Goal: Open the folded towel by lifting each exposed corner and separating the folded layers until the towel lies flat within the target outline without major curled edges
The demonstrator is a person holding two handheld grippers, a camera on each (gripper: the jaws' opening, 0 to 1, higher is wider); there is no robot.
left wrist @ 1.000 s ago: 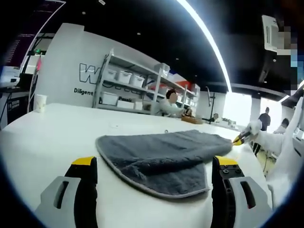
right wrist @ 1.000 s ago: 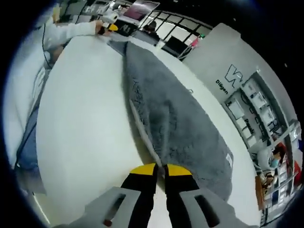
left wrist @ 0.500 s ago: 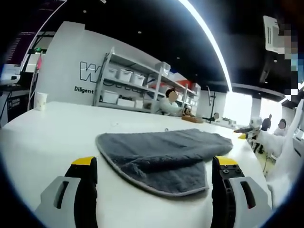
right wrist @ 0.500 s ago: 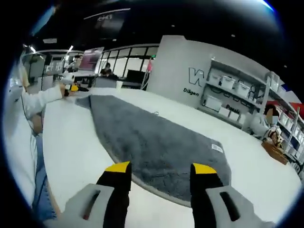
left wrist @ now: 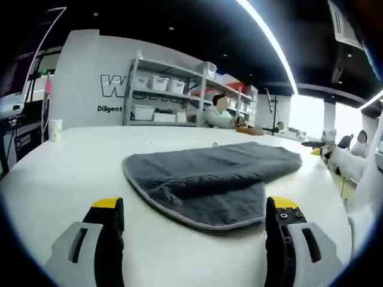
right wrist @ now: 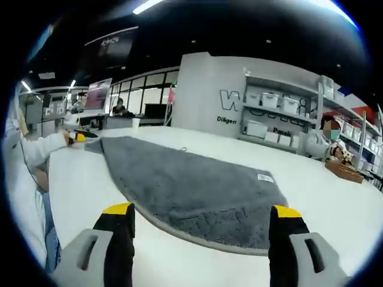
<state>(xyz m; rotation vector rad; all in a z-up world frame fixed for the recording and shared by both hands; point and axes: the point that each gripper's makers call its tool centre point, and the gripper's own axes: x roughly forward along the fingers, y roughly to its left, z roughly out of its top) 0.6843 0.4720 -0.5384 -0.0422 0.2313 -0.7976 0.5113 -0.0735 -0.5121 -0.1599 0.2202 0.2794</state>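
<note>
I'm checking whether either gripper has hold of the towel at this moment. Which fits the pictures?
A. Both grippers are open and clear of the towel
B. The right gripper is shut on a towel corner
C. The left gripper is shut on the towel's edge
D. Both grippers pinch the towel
A: the left gripper and the right gripper both have their jaws spread wide, short of the grey towel, which lies on the white table.

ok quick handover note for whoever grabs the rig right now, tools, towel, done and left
Left tool: open, empty, short of the towel's near edge.
Right tool: open, empty, at the opposite edge.
Towel: grey, on the white table, label facing up. In the left gripper view the top layer is folded over the lower one.
Done: nothing gripped now.
Left: lift a corner, separate the layers, flatten. No target outline visible.
</note>
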